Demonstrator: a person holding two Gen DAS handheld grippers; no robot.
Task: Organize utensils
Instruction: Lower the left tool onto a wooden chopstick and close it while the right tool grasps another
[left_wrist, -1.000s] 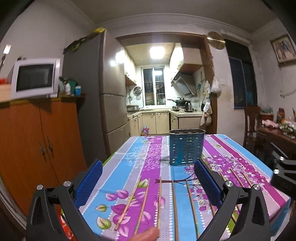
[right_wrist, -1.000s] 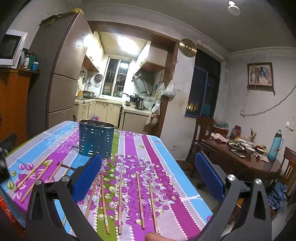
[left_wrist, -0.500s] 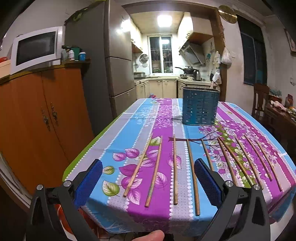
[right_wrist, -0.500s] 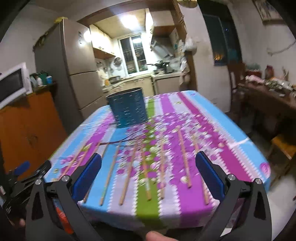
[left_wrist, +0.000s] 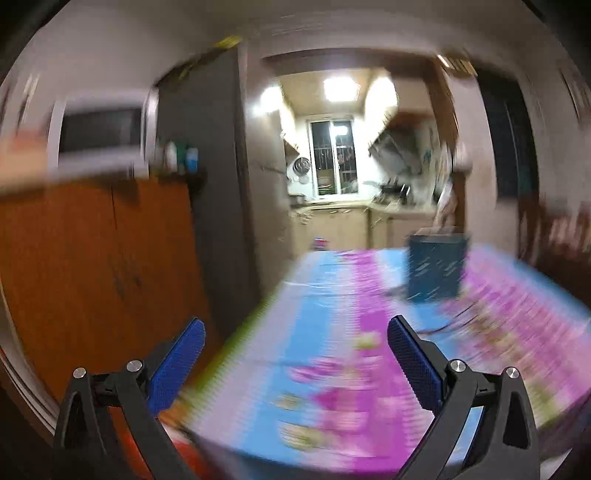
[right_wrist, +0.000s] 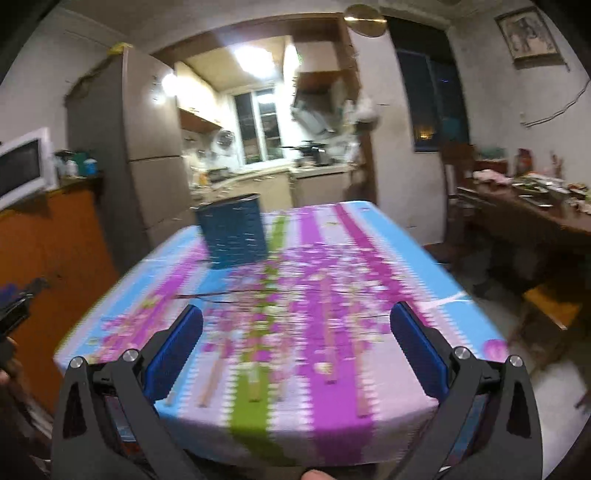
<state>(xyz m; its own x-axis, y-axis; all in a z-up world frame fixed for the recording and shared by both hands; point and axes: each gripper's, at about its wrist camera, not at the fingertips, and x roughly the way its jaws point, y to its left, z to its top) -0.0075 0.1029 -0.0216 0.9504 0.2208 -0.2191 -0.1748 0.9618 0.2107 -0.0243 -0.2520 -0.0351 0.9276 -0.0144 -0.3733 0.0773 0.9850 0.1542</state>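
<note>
Both views were smeared by motion blur, the left wrist view more heavily. The left gripper (left_wrist: 295, 354) hung with its blue-padded fingers (left_wrist: 177, 365) spread wide and nothing between them, above the near left corner of the table (left_wrist: 332, 369), which wore a striped blue, purple and green floral cloth. The right gripper (right_wrist: 295, 339) was likewise spread wide and empty, held over the near edge of the same table (right_wrist: 436, 258).

The chopsticks (right_wrist: 328, 354) lay flat on the cloth in a loose row along the near half, showing only as blurred tan streaks in the right wrist view. Their long axes ran from the near edge toward the far edge, roughly parallel to one another and to the cloth's stripes; which ends were the tips could not be told. In the left wrist view they could not be made out.

The blue perforated utensil holder (right_wrist: 232, 229) stood upright toward the far edge, left of centre in the right wrist view, well apart from both grippers. In the left view the same holder (left_wrist: 436, 269) appeared toward the far right.

A microwave (right_wrist: 22, 166) sat on an orange cabinet (right_wrist: 48, 240) to the left.
</note>
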